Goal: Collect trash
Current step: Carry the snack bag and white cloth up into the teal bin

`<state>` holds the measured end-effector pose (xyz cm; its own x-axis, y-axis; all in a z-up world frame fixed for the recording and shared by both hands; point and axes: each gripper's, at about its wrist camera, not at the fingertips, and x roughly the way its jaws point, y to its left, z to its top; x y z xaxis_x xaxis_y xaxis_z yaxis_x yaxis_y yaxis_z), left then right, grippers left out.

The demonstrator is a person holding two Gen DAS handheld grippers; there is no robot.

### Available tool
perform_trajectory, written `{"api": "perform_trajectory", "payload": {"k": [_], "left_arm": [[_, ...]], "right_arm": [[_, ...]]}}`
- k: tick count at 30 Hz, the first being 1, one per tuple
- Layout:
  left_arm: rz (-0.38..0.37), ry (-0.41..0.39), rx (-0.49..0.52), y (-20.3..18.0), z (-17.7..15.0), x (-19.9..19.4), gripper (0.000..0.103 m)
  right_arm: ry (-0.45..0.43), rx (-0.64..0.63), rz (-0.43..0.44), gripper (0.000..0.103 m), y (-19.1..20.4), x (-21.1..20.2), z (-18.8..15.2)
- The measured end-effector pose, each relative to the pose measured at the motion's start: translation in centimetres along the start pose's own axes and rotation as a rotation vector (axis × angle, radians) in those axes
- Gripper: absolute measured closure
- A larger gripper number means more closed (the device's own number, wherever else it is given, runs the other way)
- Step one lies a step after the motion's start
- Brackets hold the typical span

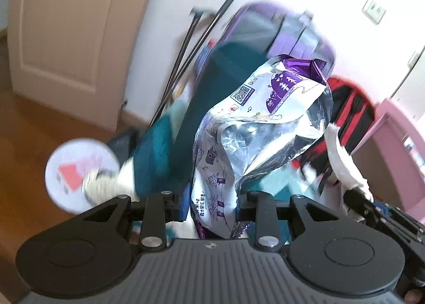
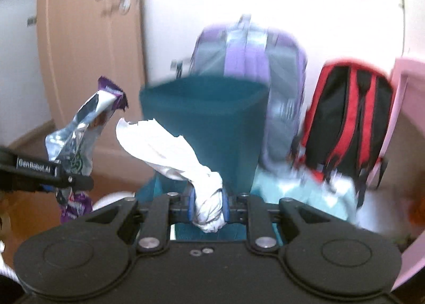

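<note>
My left gripper [image 1: 212, 211] is shut on a crumpled silver and purple snack wrapper [image 1: 255, 128], which stands up between its jaws and fills the middle of the left wrist view. My right gripper [image 2: 208, 207] is shut on a twisted white tissue [image 2: 170, 150] that sticks up and to the left. A teal bin [image 2: 212, 128] stands straight ahead, its open top in view behind the tissue; the same teal bin [image 1: 212, 86] shows behind the wrapper. The wrapper [image 2: 79, 128] and the left gripper [image 2: 57, 180] appear at the left of the right wrist view. The tissue [image 1: 342, 160] shows at the right of the left wrist view.
A purple backpack [image 2: 249, 64] leans on the white wall behind the bin, with a red and black backpack [image 2: 348, 123] to its right. A pink piece of furniture [image 2: 406, 96] is at far right. A round white lid [image 1: 79, 168] lies on the wooden floor [image 1: 39, 123]. A door [image 1: 69, 25] stands at left.
</note>
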<state>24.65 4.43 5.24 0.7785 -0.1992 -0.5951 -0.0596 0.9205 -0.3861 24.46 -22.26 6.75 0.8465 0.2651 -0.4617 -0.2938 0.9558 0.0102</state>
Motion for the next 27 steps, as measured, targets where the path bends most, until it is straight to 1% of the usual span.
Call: {"api": "perform_trajectory", "payload": {"k": [3, 6, 11, 14, 17, 19, 24, 27], "left_arm": [[-0.009, -0.046, 0.012, -1.8, 3.4, -0.6, 0.073], [0.005, -0.088, 0.047, -3.9, 6.8, -0.8, 0.073], [0.002, -0.115, 0.082, -6.7, 10.7, 0.4, 0.073], [0.007, -0.108, 0.097, -8.2, 12.4, 2.0, 0.073], [0.026, -0.091, 0.115, -8.5, 13.5, 4.2, 0.073], [0.039, -0.063, 0.126, -8.5, 14.0, 5.6, 0.073], [0.060, -0.001, 0.149, -8.6, 14.6, 9.6, 0.073], [0.076, 0.033, 0.173, -8.4, 14.6, 11.9, 0.073]], "right_arm": [[-0.062, 0.018, -0.020, 0.084, -0.7, -0.7, 3.5], [-0.106, 0.072, -0.020, 0.084, -1.5, -0.7, 6.8], [-0.145, 0.168, 0.002, 0.084, -2.8, 1.2, 10.7], [-0.140, 0.182, 0.008, 0.084, -2.9, 3.0, 11.8], [-0.123, 0.173, -0.001, 0.084, -2.9, 4.7, 12.3], [-0.108, 0.165, -0.008, 0.084, -2.7, 5.9, 12.6], [-0.054, 0.137, -0.020, 0.084, -2.7, 9.9, 12.5], [-0.018, 0.098, -0.025, 0.083, -2.4, 12.0, 12.1]]}}
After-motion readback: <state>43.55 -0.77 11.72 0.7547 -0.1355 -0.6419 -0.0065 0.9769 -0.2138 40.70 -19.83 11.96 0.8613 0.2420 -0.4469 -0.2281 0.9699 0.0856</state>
